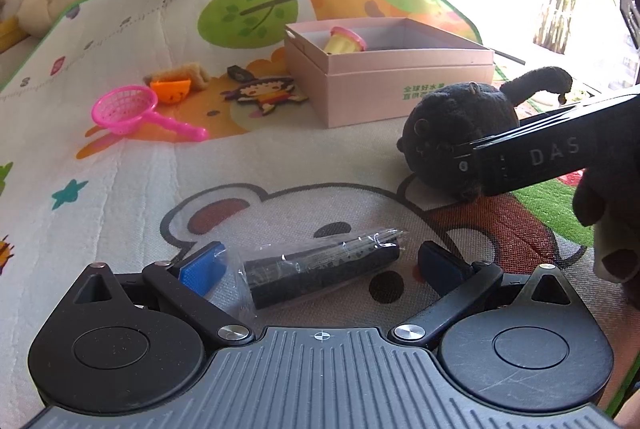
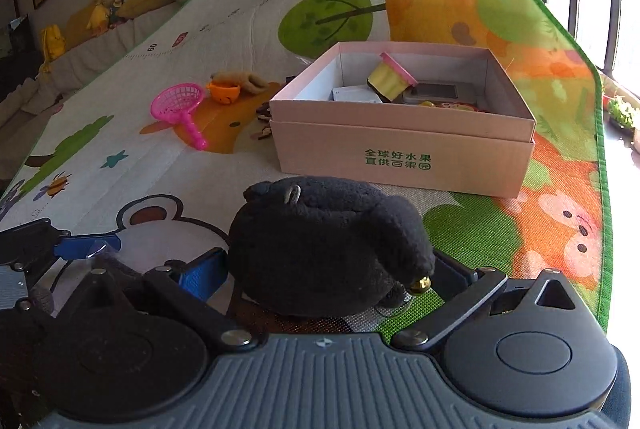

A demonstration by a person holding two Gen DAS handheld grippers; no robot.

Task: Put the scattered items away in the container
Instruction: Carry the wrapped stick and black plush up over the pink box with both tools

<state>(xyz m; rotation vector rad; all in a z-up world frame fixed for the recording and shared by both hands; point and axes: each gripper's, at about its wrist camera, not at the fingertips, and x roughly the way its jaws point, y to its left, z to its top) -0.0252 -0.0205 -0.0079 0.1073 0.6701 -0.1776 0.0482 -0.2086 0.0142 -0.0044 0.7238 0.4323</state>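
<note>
A pink cardboard box [image 1: 400, 85] stands on the play mat and holds a yellow toy cup [image 1: 344, 41] and other small items; it also shows in the right wrist view [image 2: 400, 153]. My left gripper [image 1: 320, 261] is open, its blue pads on either side of a black tube in clear wrap [image 1: 320, 265] that lies on the mat. My right gripper [image 2: 320, 273] is open around a black plush toy [image 2: 328, 241] resting on the mat; its pads look close to the plush. The plush also shows in the left wrist view [image 1: 456, 133].
A pink toy net [image 1: 128, 109], an orange toy cup [image 1: 172, 89], a tan plush piece [image 1: 188, 73] and a flat cartoon girl figure [image 1: 264, 93] lie left of the box. Stuffed toys [image 2: 108, 1] sit along the far wall. The mat's edge [image 2: 600, 189] is at right.
</note>
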